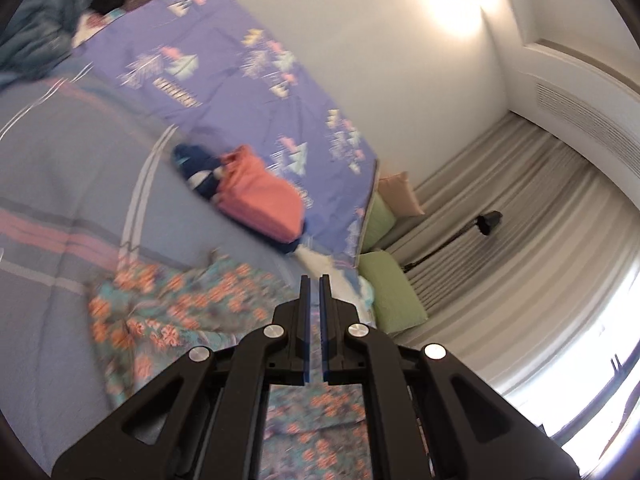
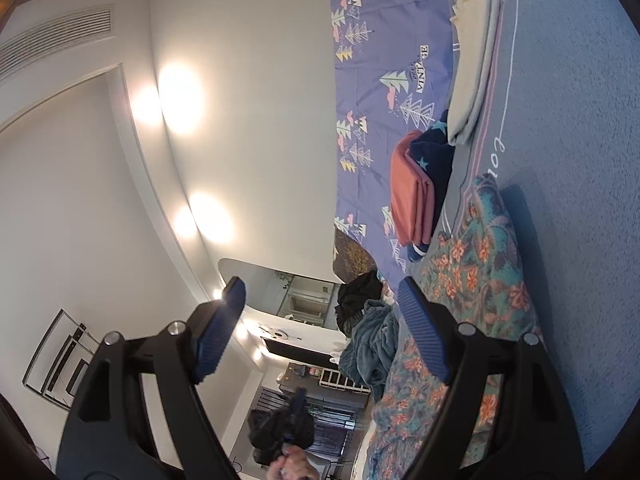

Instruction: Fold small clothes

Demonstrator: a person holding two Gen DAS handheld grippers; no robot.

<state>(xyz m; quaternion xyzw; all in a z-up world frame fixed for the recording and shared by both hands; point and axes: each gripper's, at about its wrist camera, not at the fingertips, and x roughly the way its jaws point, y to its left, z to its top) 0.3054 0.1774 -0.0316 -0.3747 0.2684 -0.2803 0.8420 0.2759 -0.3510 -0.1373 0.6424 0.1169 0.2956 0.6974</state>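
A teal garment with orange flowers (image 1: 184, 312) lies rumpled on the grey-blue bedspread (image 1: 60, 160); it also shows in the right wrist view (image 2: 472, 280). My left gripper (image 1: 315, 280) is shut, its jaws nearly touching, with nothing visibly between them, hovering over the garment's far edge. My right gripper (image 2: 320, 296) is open and empty, tilted sideways beside the garment. A folded pink cloth (image 1: 260, 196) rests on a navy star-print garment (image 1: 196, 166); both show in the right wrist view, pink (image 2: 412, 192) and navy (image 2: 434, 152).
A folded cream and grey pile (image 2: 474, 60) lies further along the bed. A purple tree-print sheet (image 1: 248, 72) runs along the white wall. Dark and teal unfolded clothes (image 2: 368, 336) are heaped at the bed's end. Green pillows (image 1: 392, 292) and curtains stand beyond the bed.
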